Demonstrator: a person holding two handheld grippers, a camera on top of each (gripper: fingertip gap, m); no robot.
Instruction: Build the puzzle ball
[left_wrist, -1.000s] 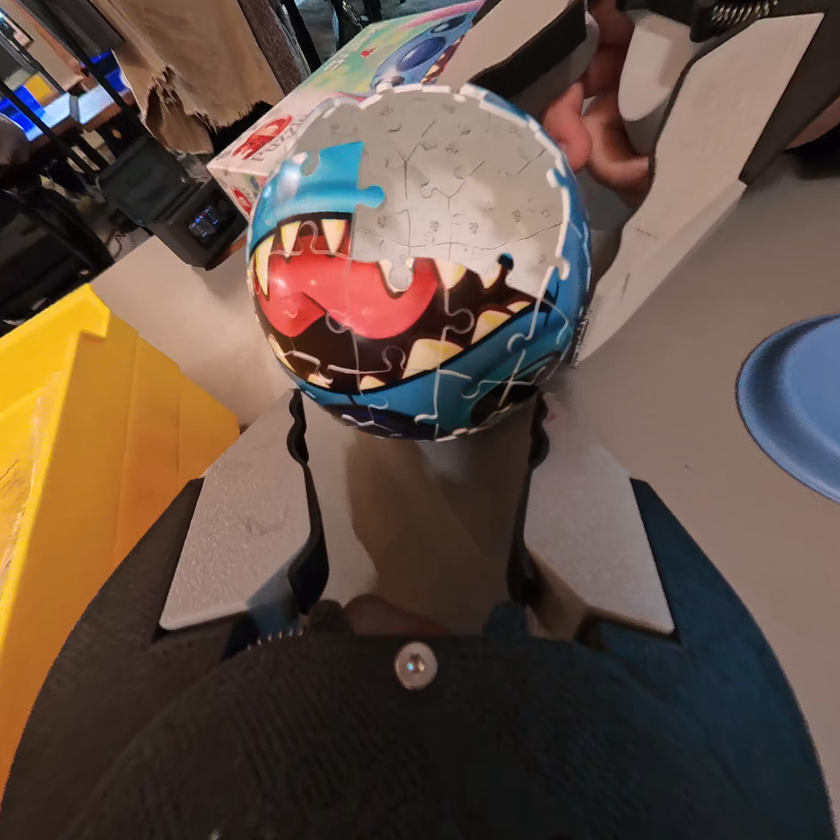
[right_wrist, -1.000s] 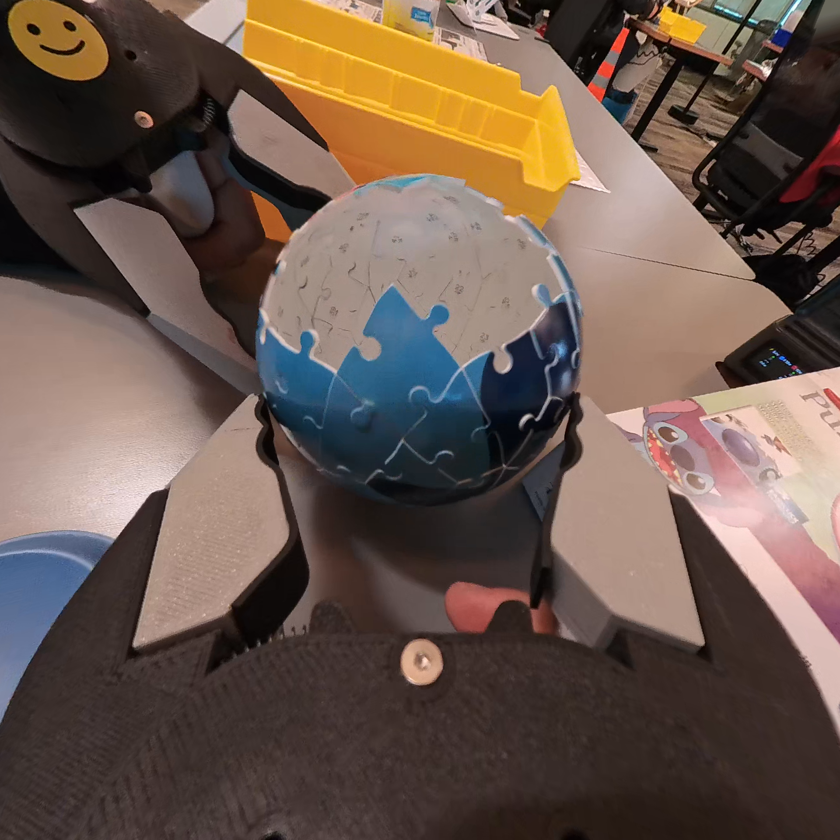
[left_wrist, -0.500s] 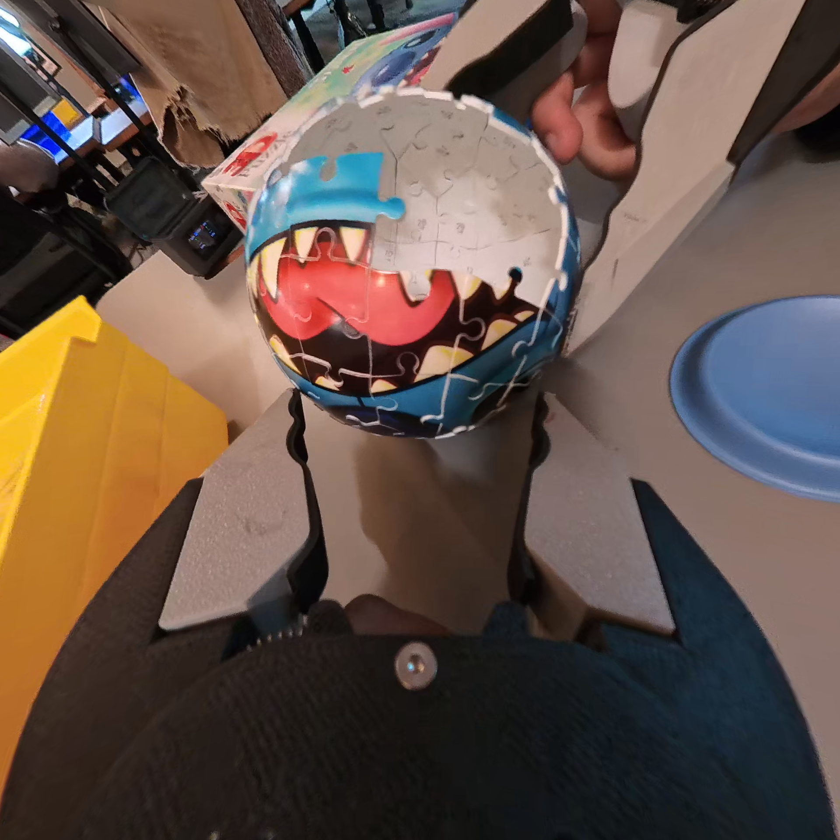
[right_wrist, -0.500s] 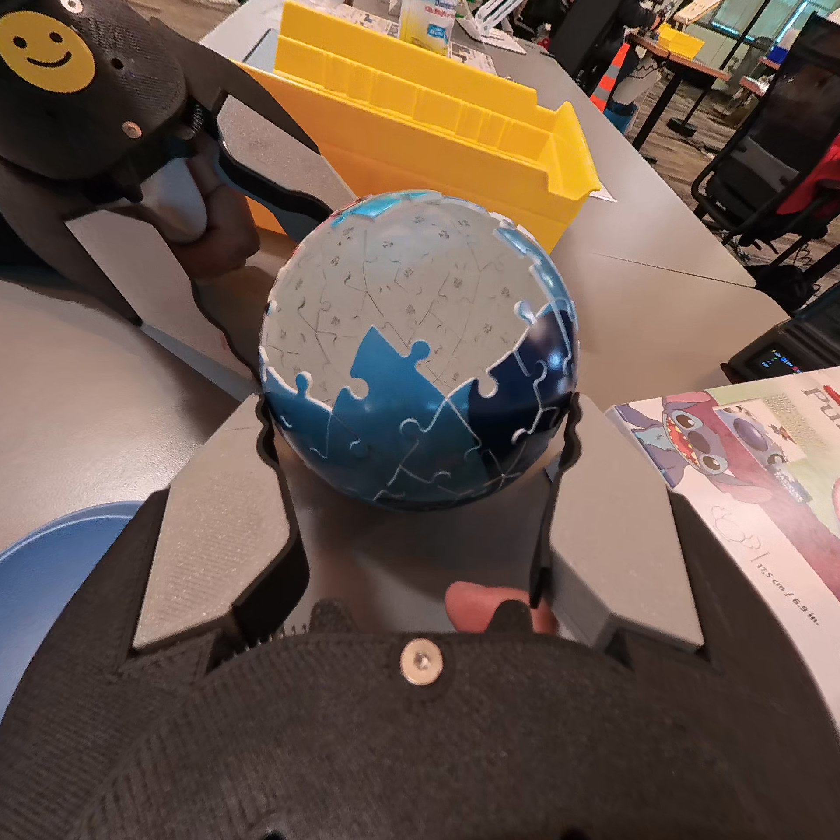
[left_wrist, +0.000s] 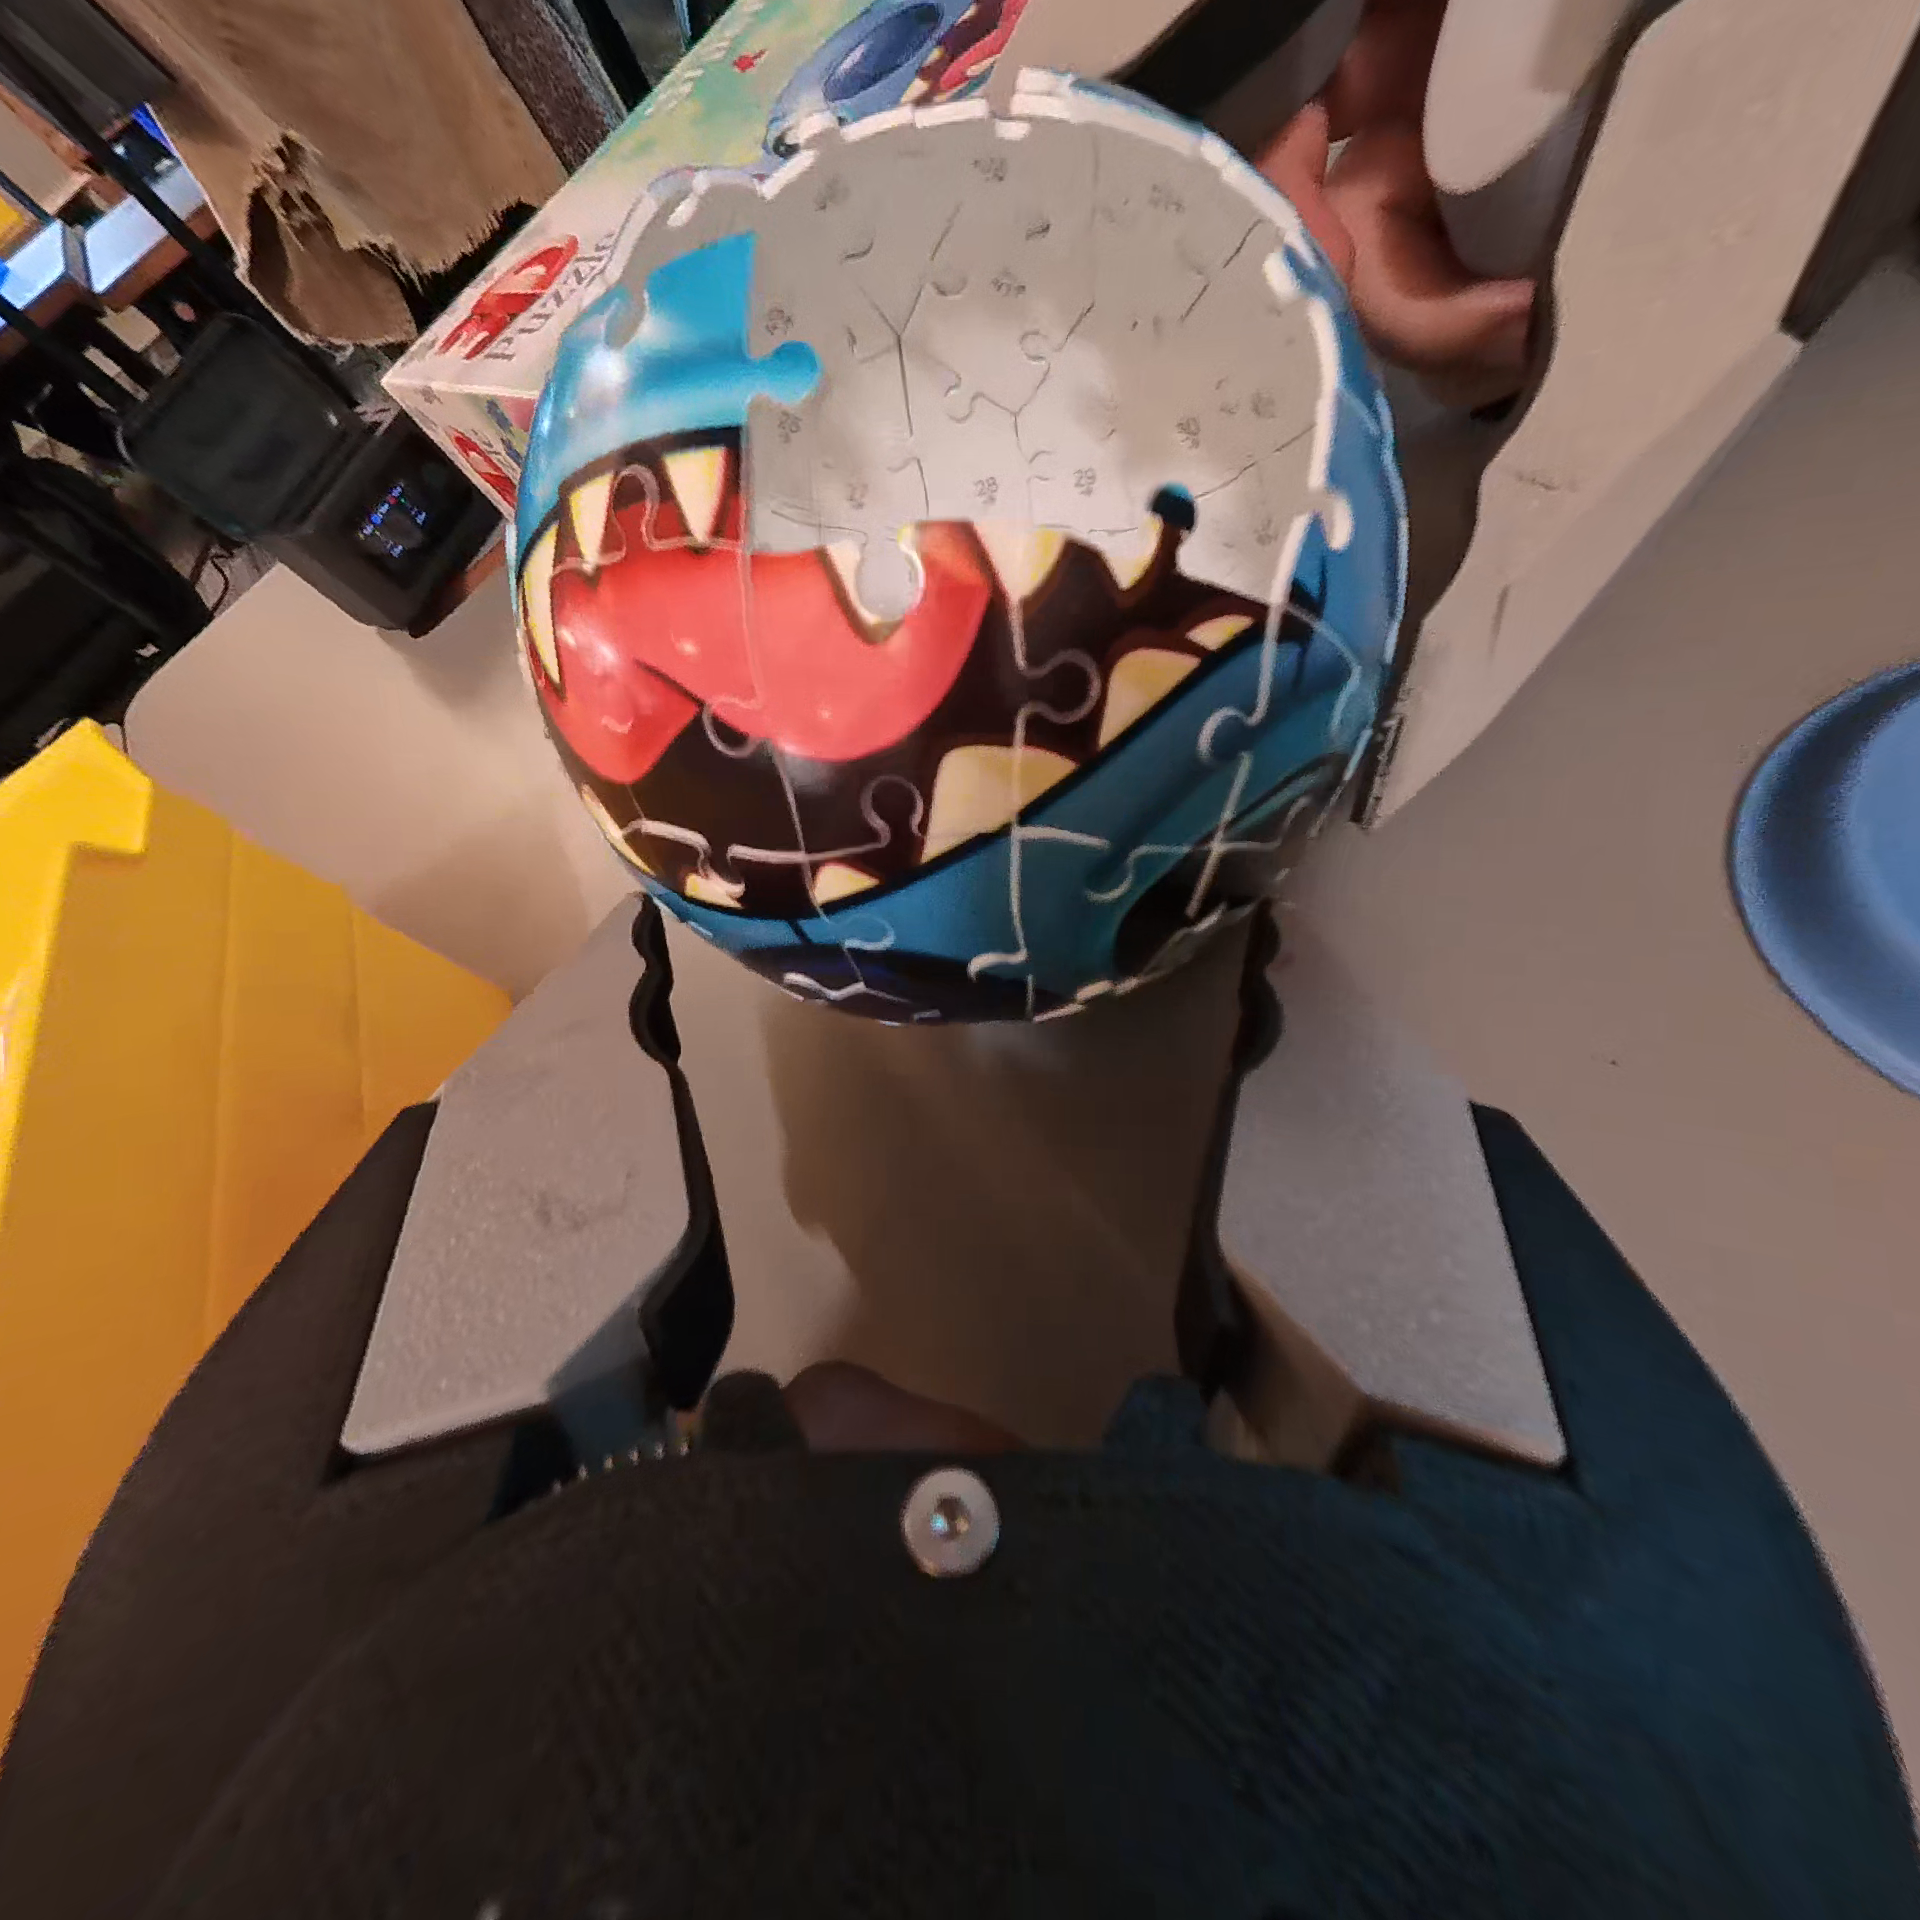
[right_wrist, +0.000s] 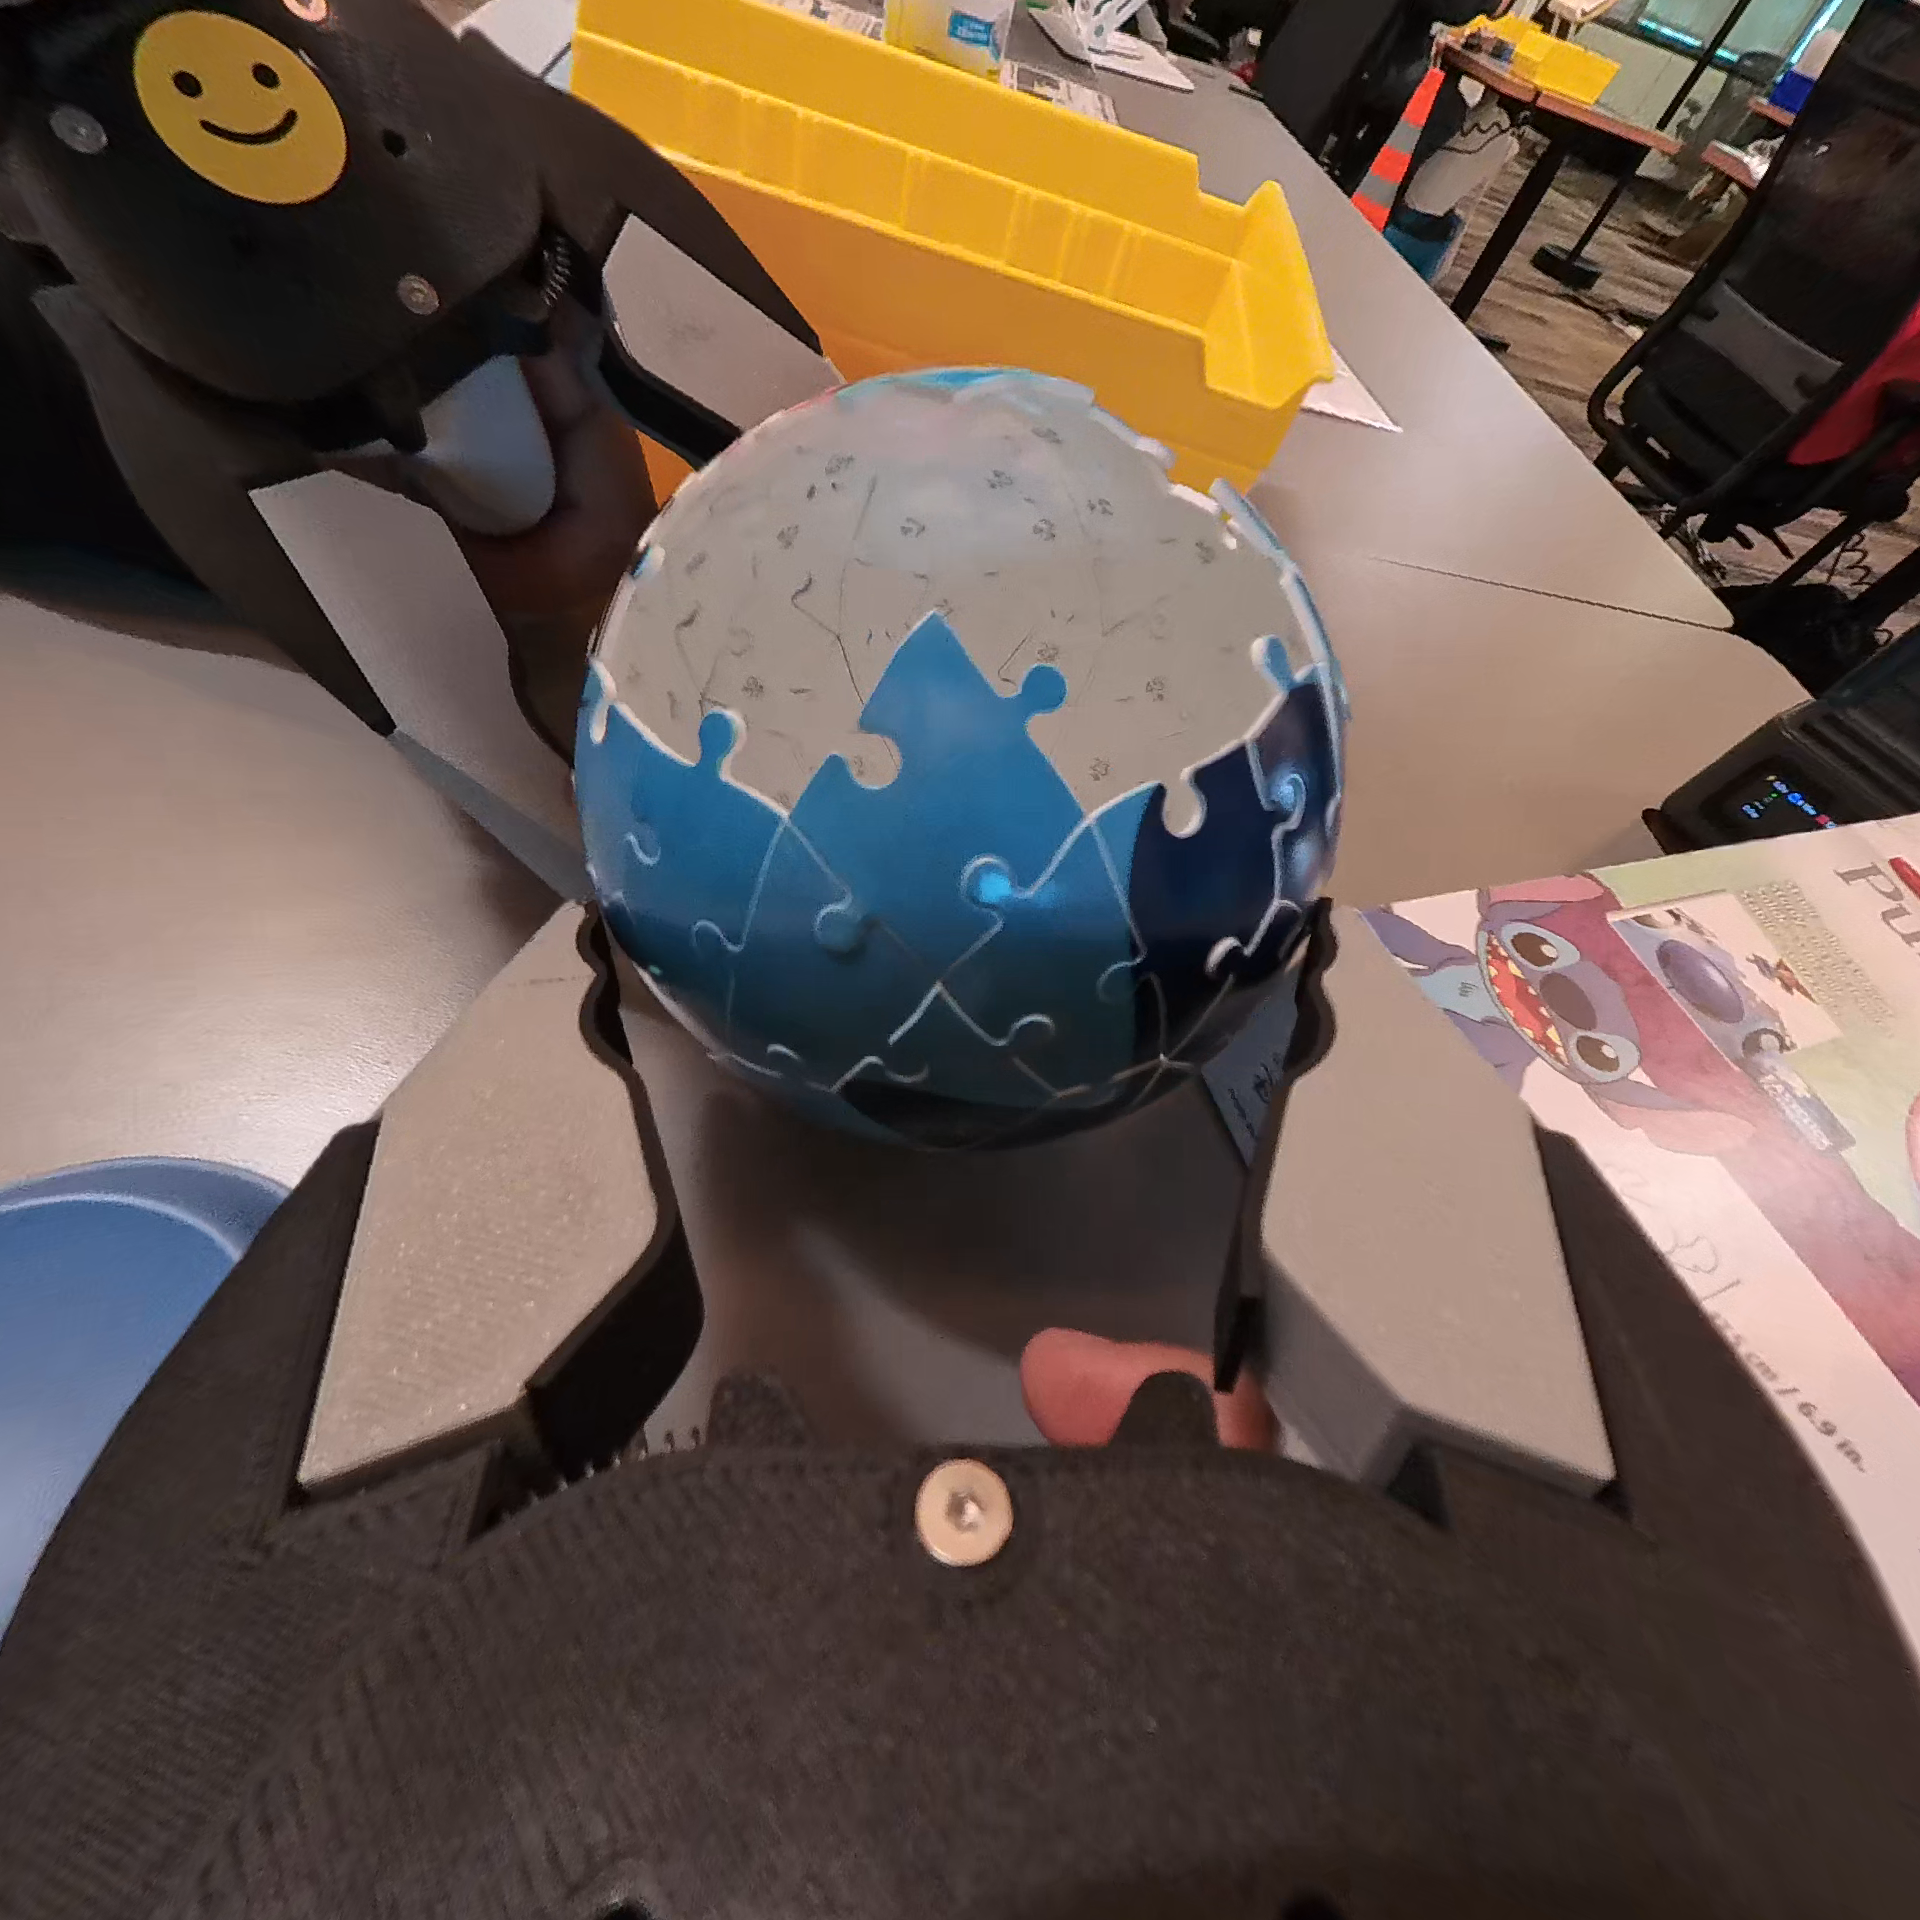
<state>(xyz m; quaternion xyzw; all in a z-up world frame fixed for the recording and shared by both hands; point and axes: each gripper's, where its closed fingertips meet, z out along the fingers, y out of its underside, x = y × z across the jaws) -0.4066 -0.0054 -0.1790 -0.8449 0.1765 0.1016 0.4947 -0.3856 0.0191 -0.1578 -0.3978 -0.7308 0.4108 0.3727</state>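
The puzzle ball (left_wrist: 956, 727) is partly built. Its lower part shows a blue face with a red tongue and teeth, and its open top shows the pale backs of the pieces. My left gripper (left_wrist: 951, 966) is shut on its lower sides. In the right wrist view the ball (right_wrist: 935, 914) shows plain blue pieces, and my right gripper (right_wrist: 956, 935) is shut on it from the opposite side. The right gripper's fingers (left_wrist: 1538, 499) reach the ball's far right in the left wrist view. The left gripper's body, with a yellow smiley sticker (right_wrist: 239, 114), is at the upper left in the right wrist view.
A yellow bin (right_wrist: 987, 239) stands behind the ball and also shows in the left wrist view (left_wrist: 156, 1039). A blue plate (left_wrist: 1849, 862) lies on the grey table (right_wrist: 208, 883). The puzzle's picture box (right_wrist: 1714, 1039) lies to the right. A black device (left_wrist: 312, 457) sits at the table's edge.
Both grippers have kept their hold while moving with the ball. It now sits higher and larger in the left wrist view, and the plate has slid toward the right edge there.
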